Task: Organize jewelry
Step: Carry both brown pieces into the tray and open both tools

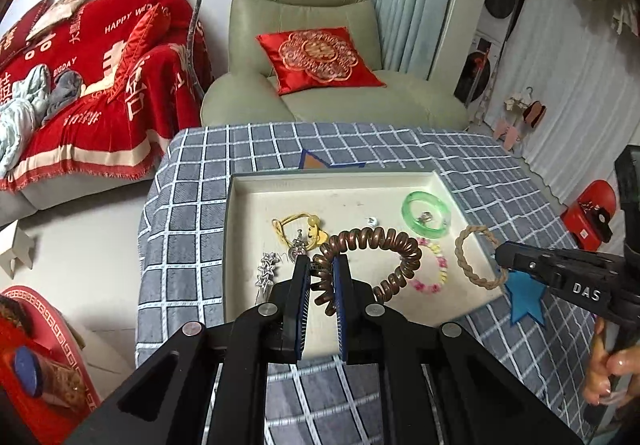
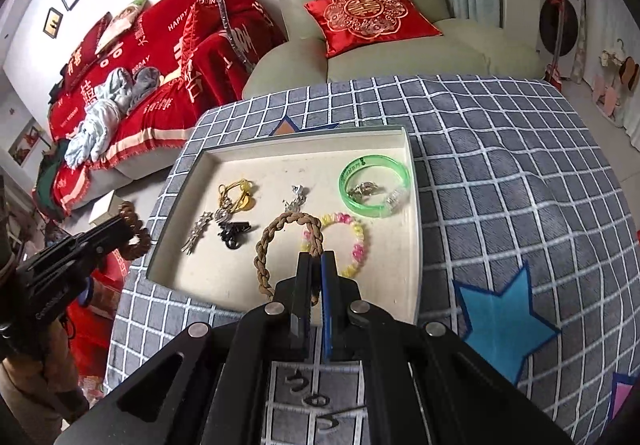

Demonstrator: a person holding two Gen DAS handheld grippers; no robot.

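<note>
The left tool is clenched on a brown coil band, a springy telephone-cord loop gripped on its near-left side; the right wrist view shows that tool off the tray's left edge with the coil lifted clear of the surface. The right tool is clamped on a tan braided band, pinching the right side of the twisted-rope loop, which hangs over the tray's near part; whether its far side touches the tray floor cannot be told.

Beyond the tools lies the cream tray, shallow and rimmed, on a blue-grey checked cloth covering the surface. In it, just right of the braid, is a pink-and-yellow bead bracelet. At the far right a clear green bangle rings a small silver piece, with a pale clasp-like bit on its rim. Mid-tray sits a small silver charm; to the left a yellow cord piece, a black clip and a silver star pin lie close together, some touching.

Judging by this, sorting is at an early or middle stage: two bands are in hand and unplaced, while the rest sits loosely in an undivided tray, not lined up. No separate container for sorted pieces is visible, so grouping within the tray seems to be what remains.
</note>
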